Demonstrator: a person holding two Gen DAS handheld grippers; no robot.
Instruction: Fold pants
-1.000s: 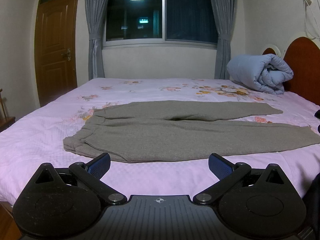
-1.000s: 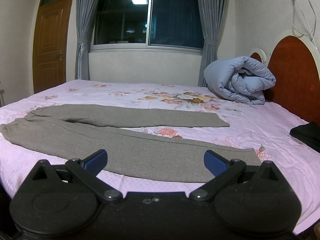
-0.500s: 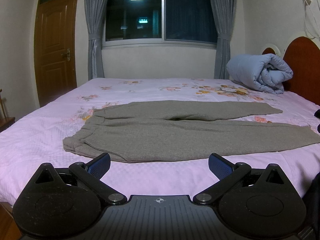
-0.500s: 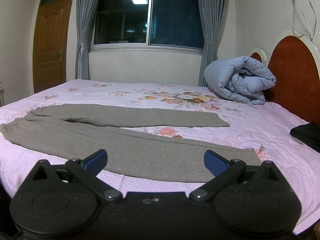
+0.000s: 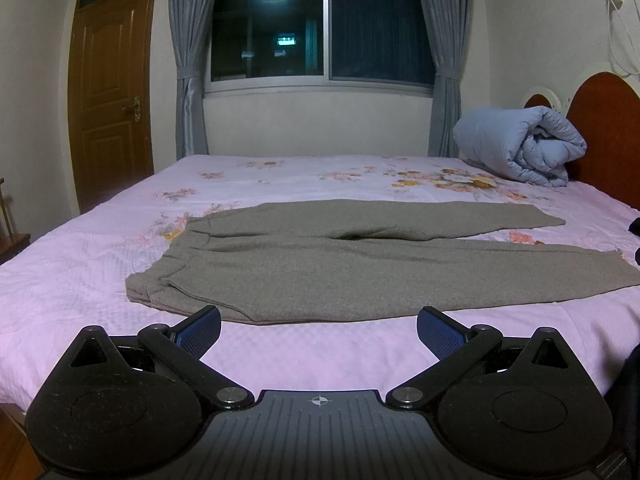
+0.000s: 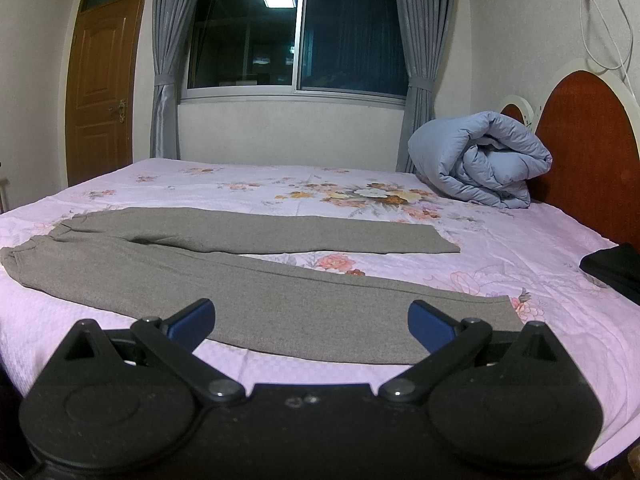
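Pink floral bed (image 5: 100, 264) under a dark window (image 5: 324, 28), rolled blue duvet (image 5: 520, 144) by the headboard. Grey pants (image 5: 320, 264) spread flat across the near half — waistband left, legs splayed right. Left gripper (image 5: 319, 330) and right gripper (image 6: 311, 326) short of the fabric, jaws spread wide, nothing held.

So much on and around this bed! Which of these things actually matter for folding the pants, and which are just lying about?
Part of the job:
- grey pants, spread flat on the bed
- left tongs, open, empty
- right tongs, open, empty
- pink floral bed, the work surface

Just lying about:
- rolled blue duvet by the headboard
- dark cloth at the bed's right edge
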